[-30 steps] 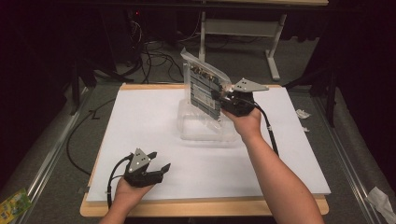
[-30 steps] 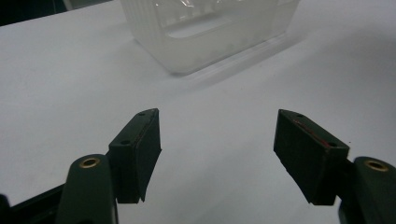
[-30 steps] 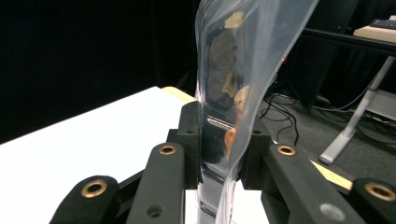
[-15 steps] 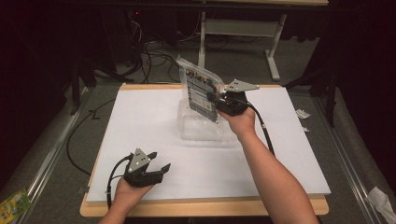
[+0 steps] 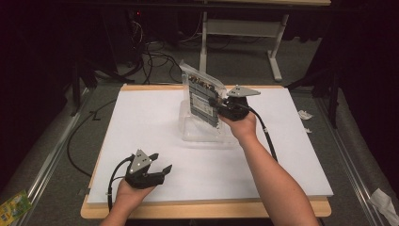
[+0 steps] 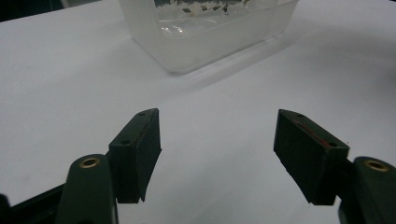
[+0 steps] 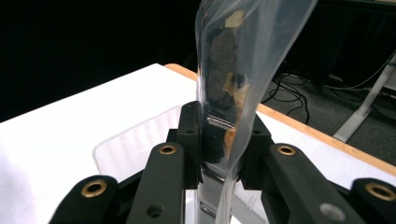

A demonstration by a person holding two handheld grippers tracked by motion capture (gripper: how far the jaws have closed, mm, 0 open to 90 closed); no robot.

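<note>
High view: right tongs [image 5: 217, 104] pinch a clear plastic pouch of dark contents [image 5: 203, 96], held tilted above a clear rectangular plastic tub [image 5: 203, 129] on the white-covered table [image 5: 141, 117].

Left gripper view: left tongs [image 6: 217, 158] gape wide (nothing between them).

Right gripper view: jaws clamp the pouch's lower edge.

Both forearms are bare, with no sleeve in sight. Each hand-held tool is black: the left gripper [image 5: 160, 170] and the right gripper [image 5: 217, 106] each carry a grey three-cornered plate on top and trail a black cable. Close up, the jaws are dark wedge-shaped blocks on black linkage arms fitted with brass-coloured rivets and small screw holes.
</note>
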